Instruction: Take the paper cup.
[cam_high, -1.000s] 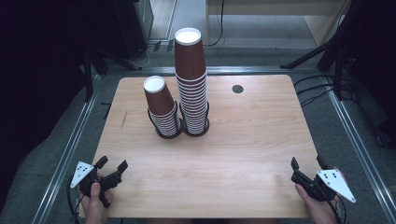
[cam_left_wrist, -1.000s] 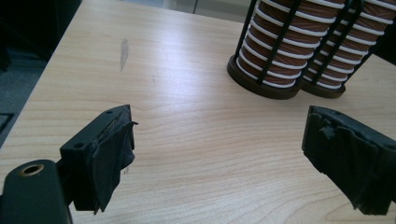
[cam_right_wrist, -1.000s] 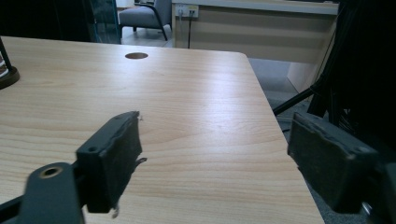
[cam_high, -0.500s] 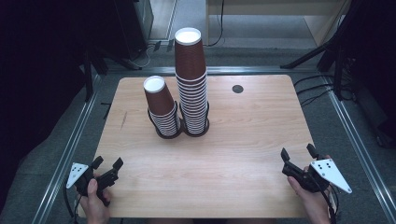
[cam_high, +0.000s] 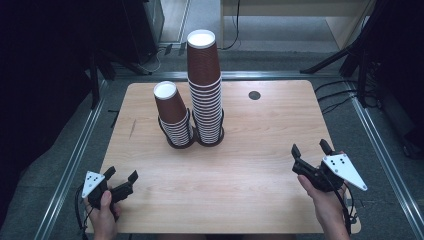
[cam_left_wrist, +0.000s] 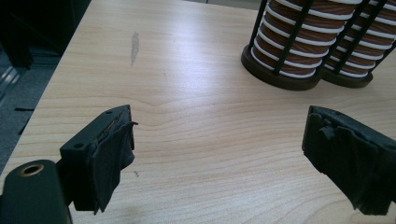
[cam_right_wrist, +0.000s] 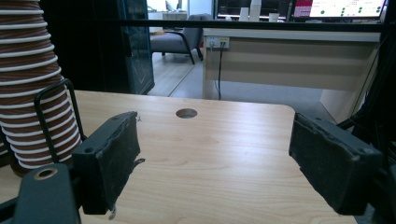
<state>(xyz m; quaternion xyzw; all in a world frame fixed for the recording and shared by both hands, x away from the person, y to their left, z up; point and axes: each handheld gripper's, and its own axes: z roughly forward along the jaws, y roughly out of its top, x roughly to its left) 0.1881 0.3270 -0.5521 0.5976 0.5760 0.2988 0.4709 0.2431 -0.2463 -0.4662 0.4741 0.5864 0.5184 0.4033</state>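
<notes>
Two tools wait at the near edge of the tabletop (cam_high: 250, 170), one in each hand. The left tool (cam_high: 121, 173) has its jaws spread wide with nothing between them. The right tool (cam_high: 310, 147) is spread too and holds nothing.

Past them lies a big bare patch of wood, so nothing blocks the way forward.

The cups stand farther off, in the middle of the tabletop. The short stack of cups (cam_high: 172, 117) is on the left and the tall stack of cups (cam_high: 205, 90) touches it on the right. Each sits in a black wire holder (cam_high: 218, 131).

I think the next job is to reach for a cup. The top cup (cam_high: 166, 101) on the short stack leans a bit, so it looks easiest. Grab it above the wires, squeeze softly because paper squashes, and lift straight up so the tall stack does not get bumped.

Behind the stacks is a small round hole (cam_high: 254, 95), well clear of the cups.
</notes>
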